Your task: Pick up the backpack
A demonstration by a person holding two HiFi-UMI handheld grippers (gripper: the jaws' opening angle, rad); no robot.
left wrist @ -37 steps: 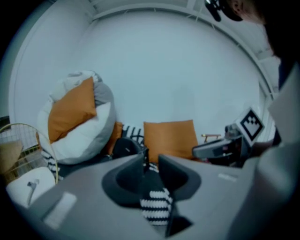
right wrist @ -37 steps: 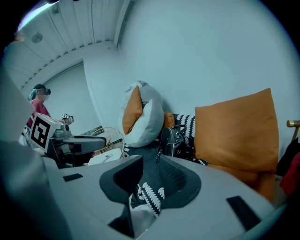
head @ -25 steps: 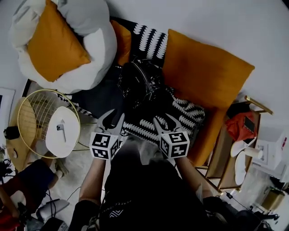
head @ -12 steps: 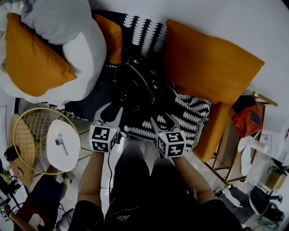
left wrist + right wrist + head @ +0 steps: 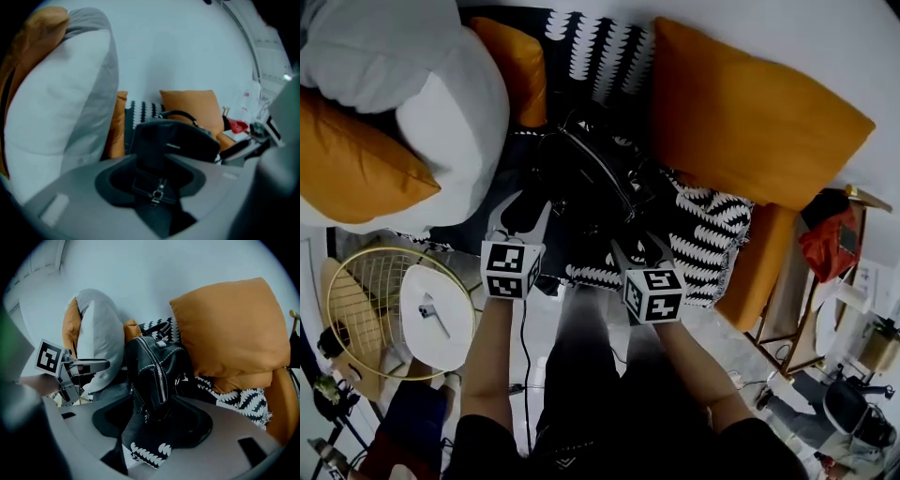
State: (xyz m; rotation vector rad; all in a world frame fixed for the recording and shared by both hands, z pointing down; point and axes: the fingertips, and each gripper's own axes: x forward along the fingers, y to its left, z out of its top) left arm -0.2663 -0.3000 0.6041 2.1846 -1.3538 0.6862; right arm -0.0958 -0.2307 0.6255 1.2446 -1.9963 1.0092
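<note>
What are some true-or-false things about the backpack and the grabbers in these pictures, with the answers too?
1. The backpack is black. True.
2. The backpack lies on the bare floor. False: it sits on a black-and-white patterned blanket among the cushions.
3. The right gripper is squeezing the backpack. False: its jaws have just been opening and stand apart, with the backpack in front of them and not pressed.
4. In the head view, a big orange cushion is to the right of the backpack. True.
5. The big puffy pillow to the left of the backpack is green. False: it is white and grey.
</note>
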